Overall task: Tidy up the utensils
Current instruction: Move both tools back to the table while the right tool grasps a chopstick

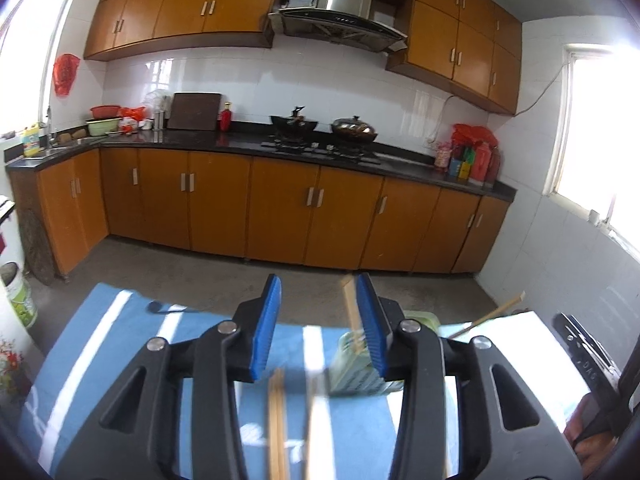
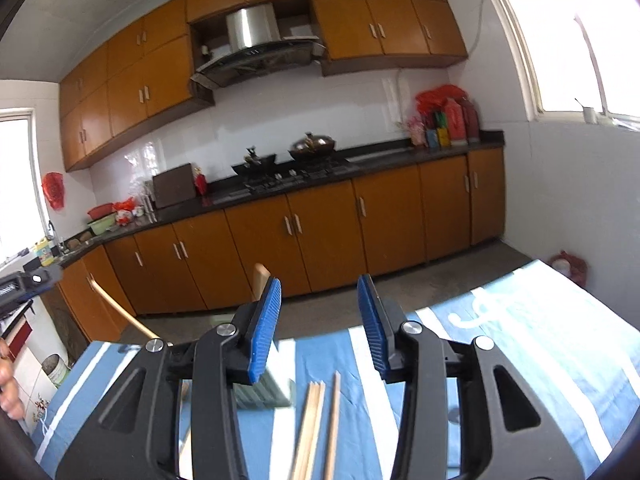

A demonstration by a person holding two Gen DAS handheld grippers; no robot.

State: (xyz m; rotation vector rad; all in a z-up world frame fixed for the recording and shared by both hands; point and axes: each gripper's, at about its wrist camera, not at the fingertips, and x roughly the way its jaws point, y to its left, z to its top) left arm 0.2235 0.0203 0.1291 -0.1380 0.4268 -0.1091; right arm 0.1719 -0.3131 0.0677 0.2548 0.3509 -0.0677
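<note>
The loose chopsticks (image 2: 316, 424) lie at 6 o'clock under the empty, part-open right gripper (image 2: 319, 322), long axis toward 12; the left gripper (image 1: 319, 322) likewise gapes empty.

Home kitchen; wooden cabinets (image 1: 224, 204), range hood (image 1: 340, 12), stove (image 1: 320, 148).

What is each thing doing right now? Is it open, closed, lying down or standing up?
Left hand-held gripper: open, nothing pressed between its pads.
Right hand-held gripper: open, empty.
Chopsticks on the cloth: lying flat, loose.
Green holder: upright, one chopstick standing in it.
Lower cabinet doors: shut.
Wok: lid on.
</note>
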